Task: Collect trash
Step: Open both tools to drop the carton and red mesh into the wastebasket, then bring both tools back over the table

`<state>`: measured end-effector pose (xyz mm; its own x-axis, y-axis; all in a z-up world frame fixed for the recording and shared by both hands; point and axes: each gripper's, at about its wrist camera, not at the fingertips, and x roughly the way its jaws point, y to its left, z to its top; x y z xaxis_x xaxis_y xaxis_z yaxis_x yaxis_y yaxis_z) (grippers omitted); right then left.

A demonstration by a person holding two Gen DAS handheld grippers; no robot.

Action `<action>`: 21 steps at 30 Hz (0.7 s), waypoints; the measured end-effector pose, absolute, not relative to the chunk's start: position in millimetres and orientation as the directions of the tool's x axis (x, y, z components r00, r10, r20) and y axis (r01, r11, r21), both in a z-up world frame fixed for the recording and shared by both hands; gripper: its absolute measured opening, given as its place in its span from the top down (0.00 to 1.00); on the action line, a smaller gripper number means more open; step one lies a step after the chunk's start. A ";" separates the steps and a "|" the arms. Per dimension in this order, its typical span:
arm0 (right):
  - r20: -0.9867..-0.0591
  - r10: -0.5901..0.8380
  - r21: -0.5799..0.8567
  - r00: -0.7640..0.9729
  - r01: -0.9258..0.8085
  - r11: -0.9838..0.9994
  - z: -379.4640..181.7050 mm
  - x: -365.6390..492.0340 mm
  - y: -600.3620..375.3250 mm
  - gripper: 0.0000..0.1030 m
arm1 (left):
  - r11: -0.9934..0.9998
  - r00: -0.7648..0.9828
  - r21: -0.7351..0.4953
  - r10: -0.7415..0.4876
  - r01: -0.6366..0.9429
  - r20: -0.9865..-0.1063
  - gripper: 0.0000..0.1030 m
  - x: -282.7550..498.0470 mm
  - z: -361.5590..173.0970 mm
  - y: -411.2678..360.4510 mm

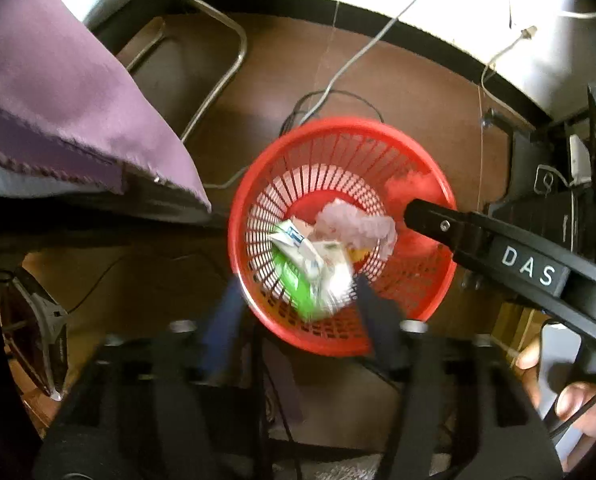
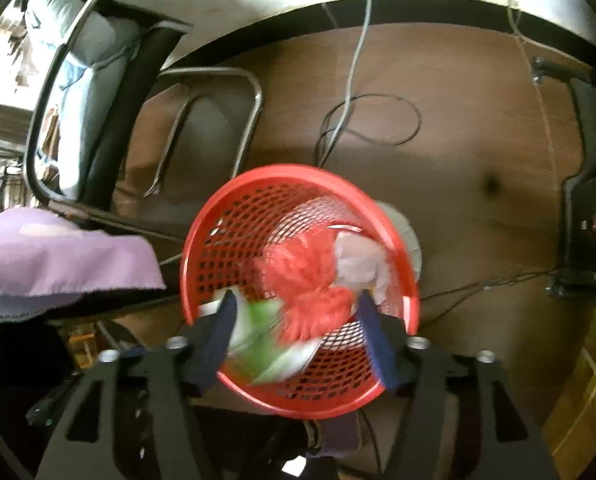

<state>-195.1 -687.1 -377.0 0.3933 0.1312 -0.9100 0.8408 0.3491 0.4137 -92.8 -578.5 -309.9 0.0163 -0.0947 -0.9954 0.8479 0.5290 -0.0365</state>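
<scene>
On the brown floor (image 1: 418, 92) beside a chair's chrome frame (image 1: 221, 76) stands a red mesh basket (image 1: 438, 280); inside it lie a green-and-white wrapper (image 1: 298, 276) and a crumpled pale plastic bag (image 1: 354, 224); the left hand-held gripper (image 1: 298, 300) hangs right over the basket with its blue-padded jaws spread wide, nothing pressed between them; the right hand-held gripper (image 2: 295, 316) also hovers above the basket (image 2: 201, 240) with jaws spread, and a blurred red crumpled piece (image 2: 310, 280) shows between them, though whether it touches either pad cannot be told; a purple cloth (image 1: 57, 92) drapes at the left; grey and black cables (image 2: 354, 80) trail across the floor beyond the basket.
</scene>
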 end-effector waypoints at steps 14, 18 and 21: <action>-0.931 0.006 0.342 0.364 0.867 0.363 -314.7 -228.7 -692.4 0.17 | 0.469 0.067 -0.031 -0.190 0.883 -0.979 0.26 -120.2 -257.6 -541.8; -0.934 -0.036 0.314 0.357 0.862 0.399 -288.2 -225.8 -682.8 0.16 | 0.438 0.105 0.007 -0.200 0.899 -0.974 0.26 -130.6 -242.1 -525.4; -0.923 -0.070 0.320 0.379 0.855 0.408 -265.5 -222.9 -672.5 0.16 | 0.422 0.141 0.027 -0.243 0.906 -0.960 0.25 -135.2 -222.5 -513.9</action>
